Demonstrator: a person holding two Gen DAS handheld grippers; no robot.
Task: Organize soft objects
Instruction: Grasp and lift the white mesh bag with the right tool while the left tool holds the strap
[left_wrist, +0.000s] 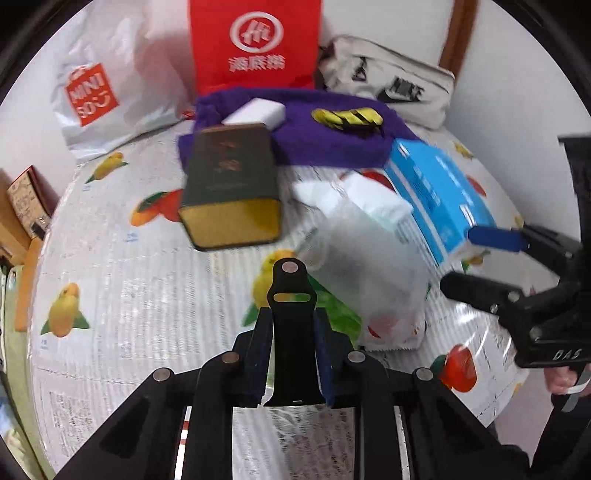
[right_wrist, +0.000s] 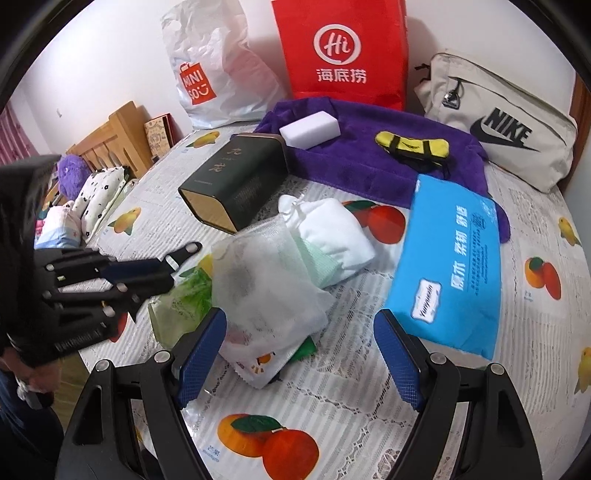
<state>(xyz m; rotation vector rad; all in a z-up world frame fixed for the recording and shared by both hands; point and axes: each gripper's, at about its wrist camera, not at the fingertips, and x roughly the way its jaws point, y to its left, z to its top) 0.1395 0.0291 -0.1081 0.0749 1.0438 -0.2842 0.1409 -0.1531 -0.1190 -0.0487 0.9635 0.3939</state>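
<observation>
Right gripper wide open, empty, lined up on mesh bag; left gripper closed, empty, beside bag.

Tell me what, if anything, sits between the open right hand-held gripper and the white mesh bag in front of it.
Nothing visible does. The right hand-held gripper is open, and the white mesh bag lies just ahead of its fingers, nearer the left one, on the fruit-print tablecloth. The blue tissue pack lies off to the right, outside that path.
</observation>
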